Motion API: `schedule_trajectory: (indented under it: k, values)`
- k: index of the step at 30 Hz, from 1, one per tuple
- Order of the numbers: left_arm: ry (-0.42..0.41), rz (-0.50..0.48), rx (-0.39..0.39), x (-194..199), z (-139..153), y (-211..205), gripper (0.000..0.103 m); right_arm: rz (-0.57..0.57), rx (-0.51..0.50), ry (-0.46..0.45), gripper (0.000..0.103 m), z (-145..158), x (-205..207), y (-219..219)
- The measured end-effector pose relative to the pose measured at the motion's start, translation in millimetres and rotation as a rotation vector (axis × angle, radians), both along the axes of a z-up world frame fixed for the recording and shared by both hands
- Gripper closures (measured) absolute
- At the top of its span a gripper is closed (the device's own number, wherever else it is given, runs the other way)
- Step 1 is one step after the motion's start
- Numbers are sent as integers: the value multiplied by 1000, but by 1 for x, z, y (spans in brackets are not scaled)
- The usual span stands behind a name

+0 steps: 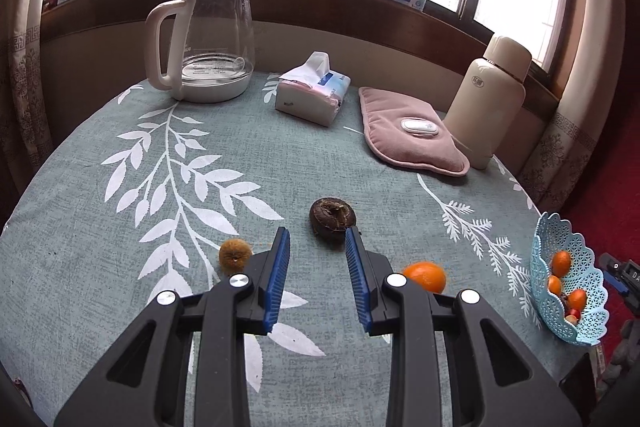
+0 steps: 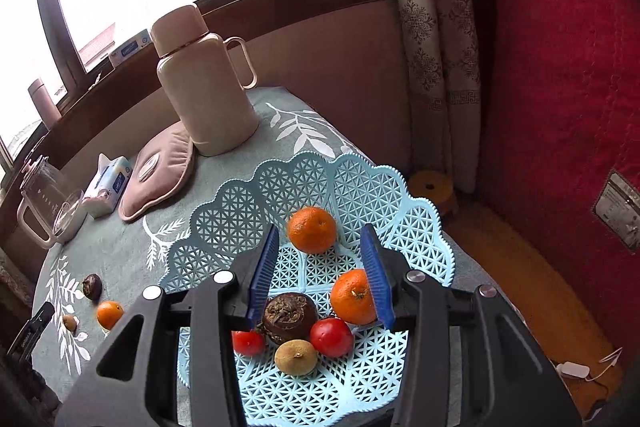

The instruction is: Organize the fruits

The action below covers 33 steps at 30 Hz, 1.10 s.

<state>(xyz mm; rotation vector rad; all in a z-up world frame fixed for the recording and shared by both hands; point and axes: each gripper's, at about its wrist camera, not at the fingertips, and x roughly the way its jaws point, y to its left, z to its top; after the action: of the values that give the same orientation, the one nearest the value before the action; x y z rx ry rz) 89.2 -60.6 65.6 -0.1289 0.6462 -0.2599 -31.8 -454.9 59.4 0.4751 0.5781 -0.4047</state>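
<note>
Water chestnut (image 1: 333,214) loose on table (image 1: 120,267), at 12 o'clock just past left tool (image 1: 318,235). It is squat, sprout end up, widest across, no real long axis. Mandarin (image 1: 425,275) sits at 4 o'clock of it, fuzzy brown fruit (image 1: 235,254) at 8 o'clock, blue basket (image 1: 588,267) far off at 3 o'clock on the table edge. Left tool narrow gap, empty. Right tool (image 2: 320,239) moderately wide over the basket, gripping nothing. Likely next: straddle the chestnut across its flat sides, come down low, close gently so it doesn't roll.
</note>
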Motion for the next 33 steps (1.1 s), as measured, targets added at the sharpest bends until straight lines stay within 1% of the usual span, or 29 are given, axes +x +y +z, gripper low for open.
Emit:
schedule_trajectory:
  k: [1,2,7,10,17,20,25,29,33]
  values:
    - [-8,-14,8,-2,3,-8,74,4,-1,-10,51,2,-1,-2]
    - [-16,-29,16,-3,6,-16,74,10,-3,-18,49,4,-1,-3]
    - [-34,-100,34,-8,18,-53,74,26,-14,-57,48,16,-8,-13]
    - [-35,-146,39,-9,23,-78,74,16,-15,-74,43,17,-14,-22]
    - [-11,-286,38,-10,25,-139,74,-23,39,-110,42,14,-28,-45]
    - [5,-348,20,-11,25,-162,74,-22,41,-113,42,15,-30,-48]
    - [9,-422,34,-15,22,-197,74,-24,52,-128,42,18,-32,-51]
    - [11,-451,53,-18,18,-211,74,-23,62,-129,42,17,-34,-54]
    - [20,-412,54,-18,14,-199,72,-21,73,-127,42,16,-32,-55]
